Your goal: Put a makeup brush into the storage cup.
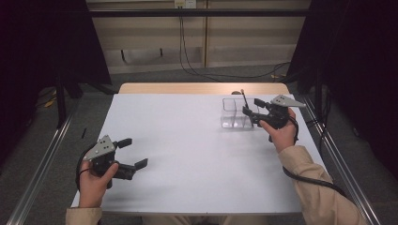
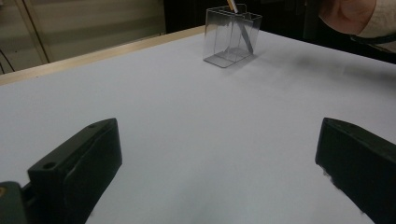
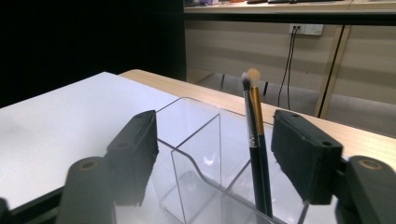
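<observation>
A clear plastic organizer [image 1: 232, 115] with several compartments stands at the far right of the white table [image 1: 197, 164]. Two thin makeup brushes [image 3: 256, 140] stand upright in it, bristles up, one with a gold ferrule. My right gripper [image 1: 250, 106] hovers at the organizer's right side. Its jaws are open on either side of the brushes [image 1: 243, 97] and the pads do not touch them. My left gripper [image 1: 136, 152] rests open near the table's front left with nothing between its jaws. From the left gripper view the organizer [image 2: 231, 37] shows far off.
A wooden strip [image 1: 202, 88] runs along the table's far edge. Metal rails [image 1: 47, 159] flank the table on both sides. Cables [image 1: 225, 75] lie on the floor beyond it. A cable trails from the right gripper past the sleeve [image 1: 309, 178].
</observation>
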Motion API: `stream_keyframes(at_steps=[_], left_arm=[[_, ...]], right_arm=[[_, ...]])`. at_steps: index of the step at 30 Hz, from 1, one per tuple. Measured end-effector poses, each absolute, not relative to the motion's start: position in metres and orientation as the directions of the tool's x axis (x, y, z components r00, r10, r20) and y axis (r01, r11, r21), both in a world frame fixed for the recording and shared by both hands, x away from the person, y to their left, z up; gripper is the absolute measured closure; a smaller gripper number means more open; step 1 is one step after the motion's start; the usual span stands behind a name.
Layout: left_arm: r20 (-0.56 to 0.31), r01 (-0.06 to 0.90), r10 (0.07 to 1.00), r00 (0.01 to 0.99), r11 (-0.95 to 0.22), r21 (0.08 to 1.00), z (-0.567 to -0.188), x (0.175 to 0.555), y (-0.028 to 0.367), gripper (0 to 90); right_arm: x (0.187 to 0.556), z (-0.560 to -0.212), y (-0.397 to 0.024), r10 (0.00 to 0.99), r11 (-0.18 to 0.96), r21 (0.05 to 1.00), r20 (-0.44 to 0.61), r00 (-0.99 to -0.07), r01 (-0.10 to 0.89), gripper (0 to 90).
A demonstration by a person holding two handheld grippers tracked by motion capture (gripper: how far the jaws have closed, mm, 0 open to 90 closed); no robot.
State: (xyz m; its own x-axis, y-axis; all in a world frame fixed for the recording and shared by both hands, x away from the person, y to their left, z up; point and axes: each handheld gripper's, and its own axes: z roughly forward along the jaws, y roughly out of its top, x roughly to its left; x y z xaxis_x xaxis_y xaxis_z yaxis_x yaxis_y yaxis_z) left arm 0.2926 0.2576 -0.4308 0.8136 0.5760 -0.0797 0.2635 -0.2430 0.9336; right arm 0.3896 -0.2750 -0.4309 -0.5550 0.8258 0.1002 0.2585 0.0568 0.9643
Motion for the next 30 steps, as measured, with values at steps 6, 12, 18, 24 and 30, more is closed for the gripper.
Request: stream_keyframes(at_steps=[6, 12, 18, 24, 30], left_arm=[[-0.079, 0.26, 0.571, 0.817, -0.242, 0.935, -0.431, 0.294, 0.258, 0.4], [-0.08, 0.261, 0.57, 0.818, -0.243, 0.934, -0.43, 0.295, 0.257, 0.4], [-0.084, 0.261, 0.569, 0.818, -0.238, 0.935, -0.431, 0.295, 0.257, 0.4], [-0.084, 0.262, 0.578, 0.812, -0.233, 0.936, -0.43, 0.294, 0.257, 0.4], [-0.079, 0.258, 0.575, 0.815, -0.237, 0.937, -0.429, 0.296, 0.256, 0.4]], right_arm=[[0.388, -0.43, -0.274, 0.821, 0.068, 0.965, 0.09, -0.564, 0.253, 24.3], [0.387, -0.429, -0.274, 0.812, 0.075, 0.965, 0.088, -0.577, 0.252, 21.9], [0.385, -0.428, -0.274, 0.808, 0.076, 0.966, 0.085, -0.583, 0.247, 18.6], [0.382, -0.428, -0.275, 0.805, 0.082, 0.966, 0.081, -0.587, 0.247, 17.2], [0.379, -0.427, -0.275, 0.798, 0.088, 0.966, 0.078, -0.598, 0.245, 16.0]])
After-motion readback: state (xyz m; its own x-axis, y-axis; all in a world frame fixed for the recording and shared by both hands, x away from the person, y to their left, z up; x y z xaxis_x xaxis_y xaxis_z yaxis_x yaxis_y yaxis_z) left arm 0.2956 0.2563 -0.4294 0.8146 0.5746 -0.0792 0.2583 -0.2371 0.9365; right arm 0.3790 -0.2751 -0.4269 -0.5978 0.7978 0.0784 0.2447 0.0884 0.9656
